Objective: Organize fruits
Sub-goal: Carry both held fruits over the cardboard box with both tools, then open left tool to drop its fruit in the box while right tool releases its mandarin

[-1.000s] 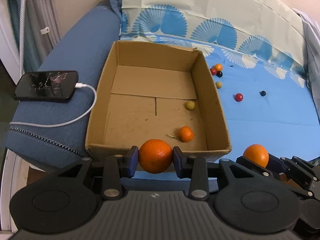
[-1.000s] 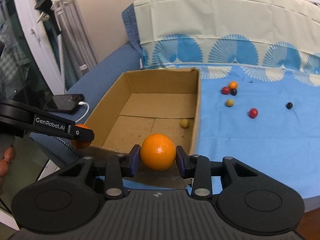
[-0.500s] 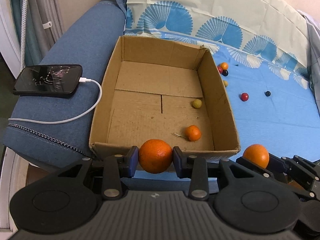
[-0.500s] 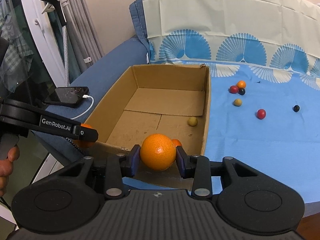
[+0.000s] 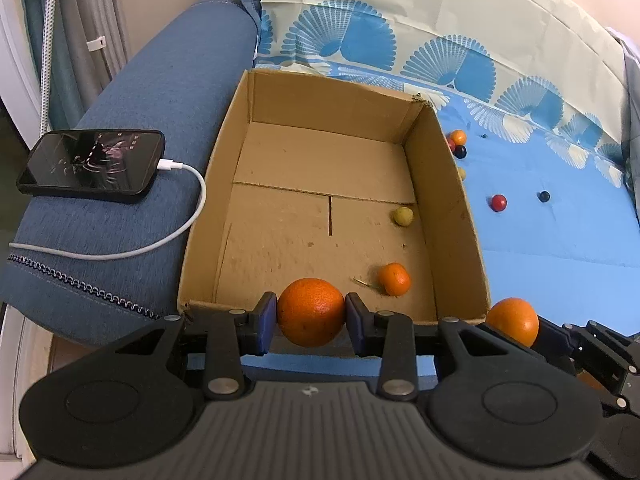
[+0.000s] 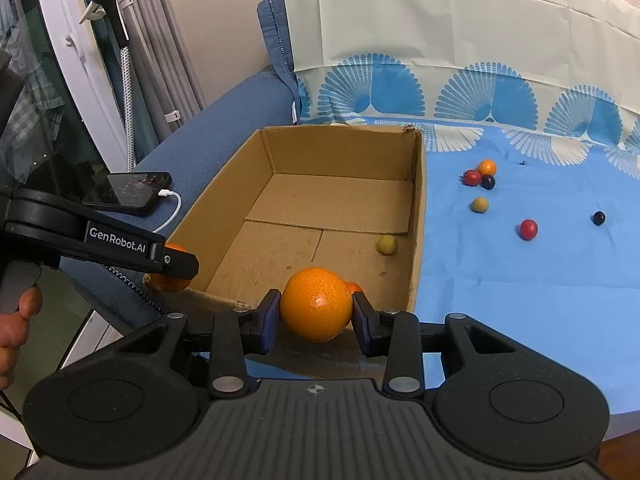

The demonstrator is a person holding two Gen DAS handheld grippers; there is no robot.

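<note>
An open cardboard box [image 5: 452,184] [image 6: 418,208] sits on the blue bedsheet beside a sofa arm. Inside lie a small tangerine [image 5: 395,279] and a yellowish fruit [image 5: 403,216] [image 6: 387,244]. My left gripper [image 5: 311,313] is shut on an orange [image 5: 311,312] at the box's near edge. My right gripper [image 6: 316,310] is shut on another orange [image 6: 316,309], also at the near edge; that orange [image 5: 513,321] shows at the lower right of the left wrist view. Several small red, orange, dark and yellow fruits [image 6: 528,229] lie loose on the sheet right of the box.
A phone [image 5: 92,166] on a white charging cable [image 5: 160,240] rests on the blue sofa arm [image 5: 160,100] left of the box. A patterned sheet [image 6: 480,92] covers the backrest. A person's hand [image 6: 18,320] holds the left gripper's handle. Curtains and a stand are at far left.
Both grippers, each keeping its orange, have moved closer to the box's near edge; the box sits larger and lower in both views. The grips are unchanged.
</note>
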